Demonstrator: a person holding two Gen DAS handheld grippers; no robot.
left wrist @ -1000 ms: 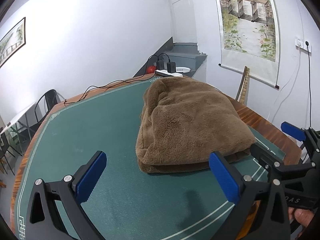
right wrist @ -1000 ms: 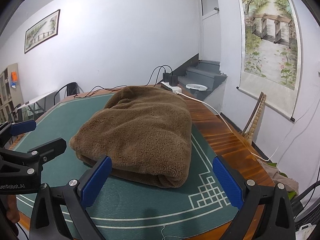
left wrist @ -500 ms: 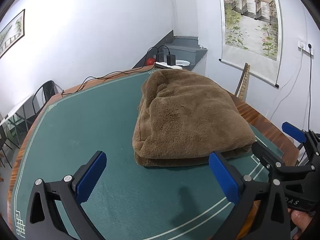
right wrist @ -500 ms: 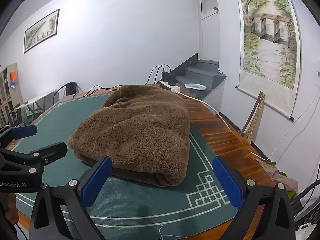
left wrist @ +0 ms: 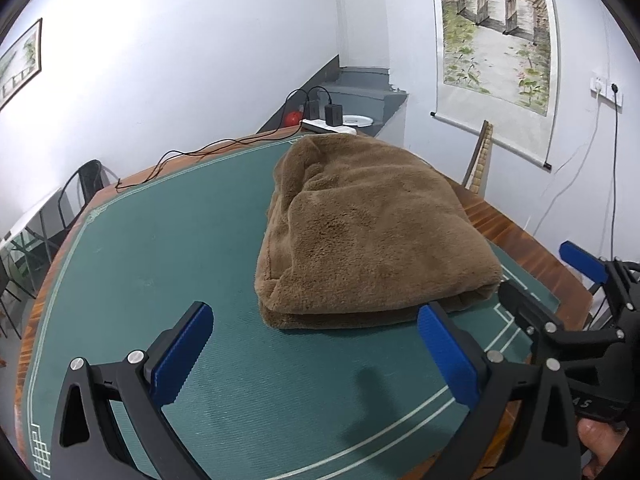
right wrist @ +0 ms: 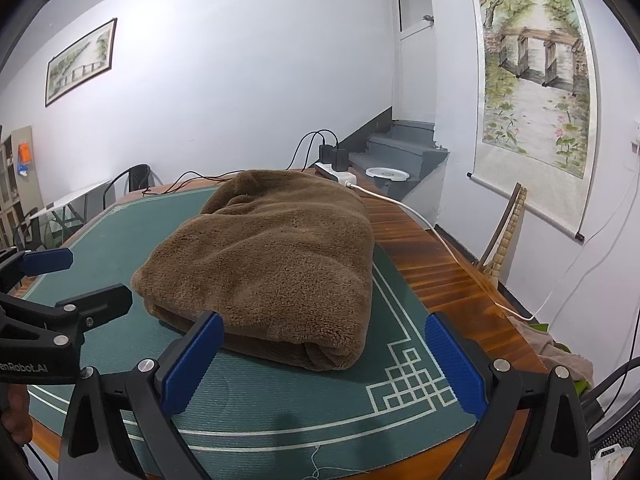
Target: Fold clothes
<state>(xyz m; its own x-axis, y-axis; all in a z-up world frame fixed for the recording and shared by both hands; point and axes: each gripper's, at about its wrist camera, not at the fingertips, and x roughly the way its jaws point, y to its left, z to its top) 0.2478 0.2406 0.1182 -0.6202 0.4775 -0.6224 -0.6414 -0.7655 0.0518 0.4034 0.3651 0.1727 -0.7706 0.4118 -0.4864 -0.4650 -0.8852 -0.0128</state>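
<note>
A fluffy brown garment (left wrist: 372, 236) was laid folded on the green mat (left wrist: 168, 248). The left gripper (left wrist: 316, 356) and right gripper (right wrist: 324, 360) were held wide open, with nothing in them. It was judged soft, thick and floppy, best grabbed by its near edge.

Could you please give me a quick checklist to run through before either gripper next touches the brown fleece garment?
1. Left gripper open, holding nothing: ok.
2. Right gripper open, holding nothing: ok.
3. Brown fleece garment lies folded on the green mat, layered edge facing the grippers: ok.
4. Both grippers apart from the garment: ok.
5. White cable beside the garment, clear of it: ok.
6. Fold tidy on the far side: cannot tell.
</note>
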